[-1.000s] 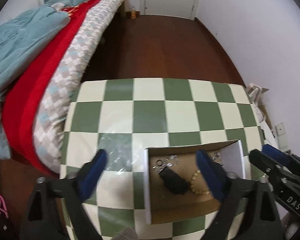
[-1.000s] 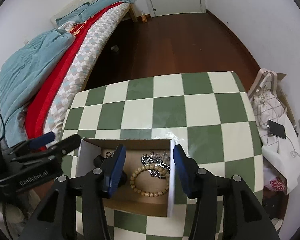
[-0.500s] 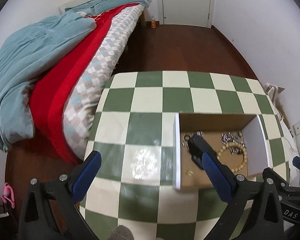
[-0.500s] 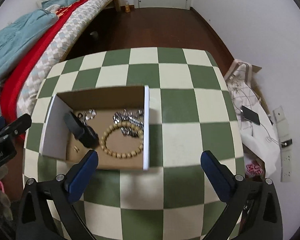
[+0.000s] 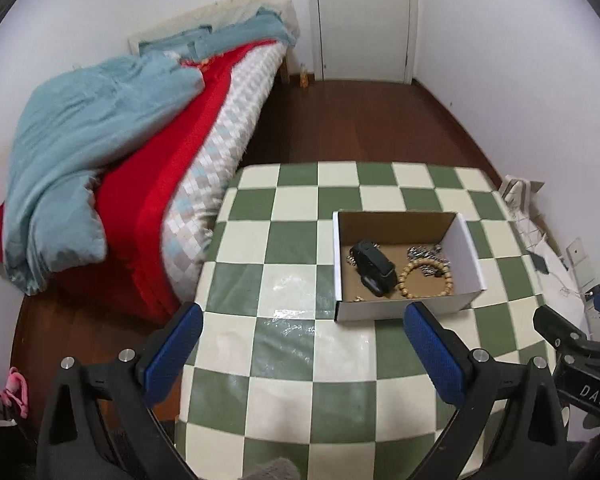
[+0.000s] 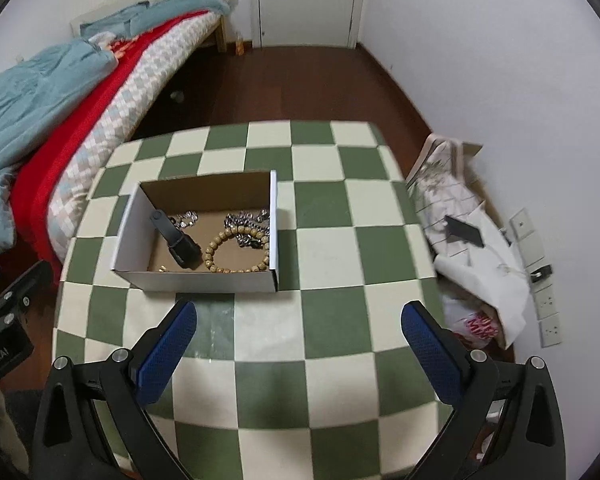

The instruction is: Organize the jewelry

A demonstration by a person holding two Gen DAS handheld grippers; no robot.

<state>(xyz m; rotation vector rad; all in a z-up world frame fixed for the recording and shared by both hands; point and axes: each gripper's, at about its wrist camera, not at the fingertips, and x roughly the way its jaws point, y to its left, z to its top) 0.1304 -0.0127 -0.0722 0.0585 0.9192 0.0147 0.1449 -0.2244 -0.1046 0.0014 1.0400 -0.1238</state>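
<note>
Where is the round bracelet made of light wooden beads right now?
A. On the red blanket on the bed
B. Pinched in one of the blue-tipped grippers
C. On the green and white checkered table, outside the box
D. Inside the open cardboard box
D: the round bracelet of light wooden beads lies on the floor of the open cardboard box, beside a black watch-like band, while both the left gripper and the right gripper are open and empty.

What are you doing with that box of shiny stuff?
A person is tidying jewelry with two handheld grippers. The left gripper and right gripper both hang open and empty above the checkered table. The cardboard box holds a beaded bracelet, a black watch, silver chains and small gold pieces. Nothing is being held right now.
</note>
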